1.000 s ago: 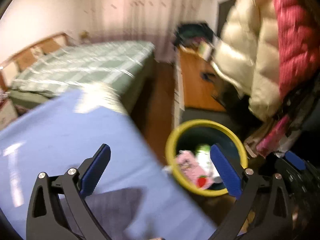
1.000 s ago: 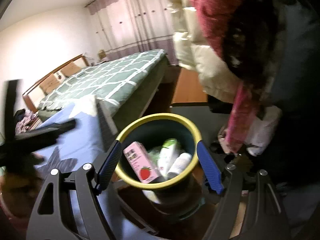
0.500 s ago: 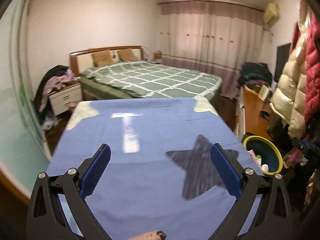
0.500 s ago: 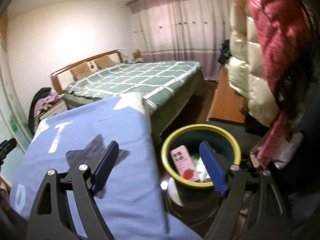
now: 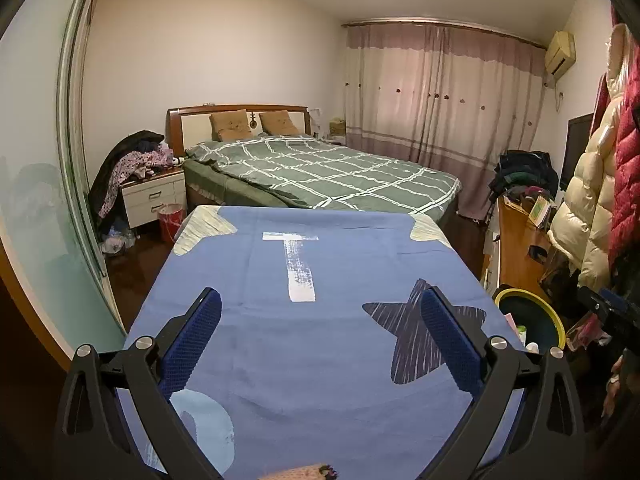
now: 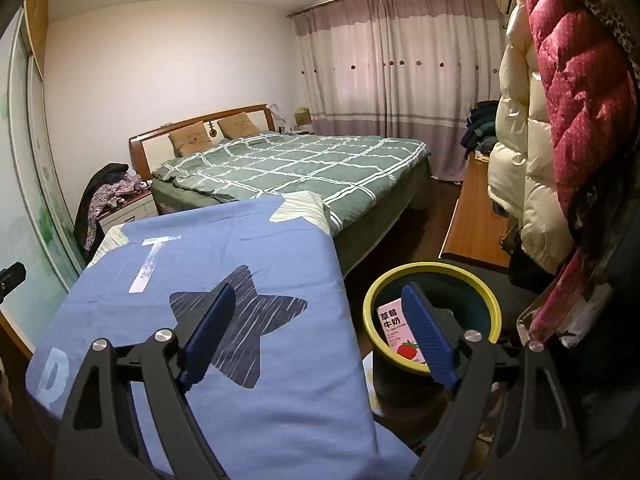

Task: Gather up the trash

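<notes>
**Ana:** Jaws first — the left gripper [image 5: 320,338] stands wide apart with nothing between its pads, only the blue cloth [image 5: 320,360] of the table below. On the right gripper [image 6: 320,332] the jaws are opening, and nothing is caught between them either.

**Ben:** So where is the trash?

**Ana:** In the bin [image 6: 472,280], the dark one with the yellow rim, standing on the floor just off the table's right edge. From the right gripper it lies at about two o'clock, its near rim behind the right finger. A pink strawberry milk carton [image 6: 394,330] stands tilted inside, its long axis roughly upright, leaning on the near wall.

**Ben:** And from the left side?

**Ana:** In the left wrist view the same bin [image 5: 554,316] sits at about three o'clock, well apart from those jaws, with a small white bottle [image 5: 532,346] showing at its edge. The right hand is plainly the nearer to it.

**Ben:** Anything left to pick up on the table?

**Ana:** I see none — the cloth shows only its print: a dark star [image 6: 236,320], a white letter T. At the bottom edge of the left view there is a speckled scrap of something, too cut off to name. My judgement: collecting looks finished or nearly so, and any further piece would have to travel toward two o'clock, across the table's right edge, to drop in.
</notes>
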